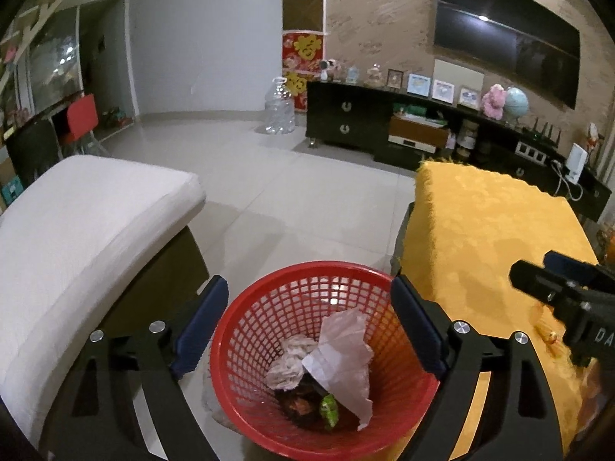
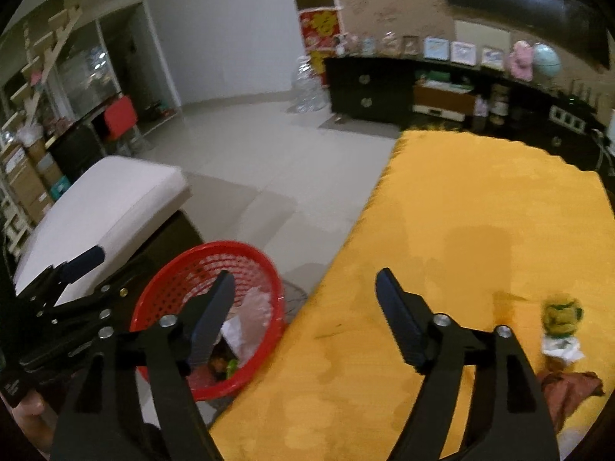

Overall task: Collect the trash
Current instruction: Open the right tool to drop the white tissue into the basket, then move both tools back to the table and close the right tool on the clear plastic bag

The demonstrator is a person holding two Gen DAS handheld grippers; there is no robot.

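on the tiled floor, between a white cushioned seat and a table covered with a yellow cloth, a red mesh basket is set. inside the basket, crumpled white paper, a grey-white wad, a green scrap and some dark brown refuse are seen. the left gripper is held above the basket with its jaws spread wide, one finger on each side of the rim, and nothing is gripped between them. the right gripper is held over the near edge of the yellow cloth, its jaws likewise parted widely and empty; its left finger is seen in front of the basket. on the cloth, to the right of the right gripper, a green and yellow crumpled wrapper, a white paper scrap just below it and a brown piece are left lying. a dark cabinet is seen along the far wall.
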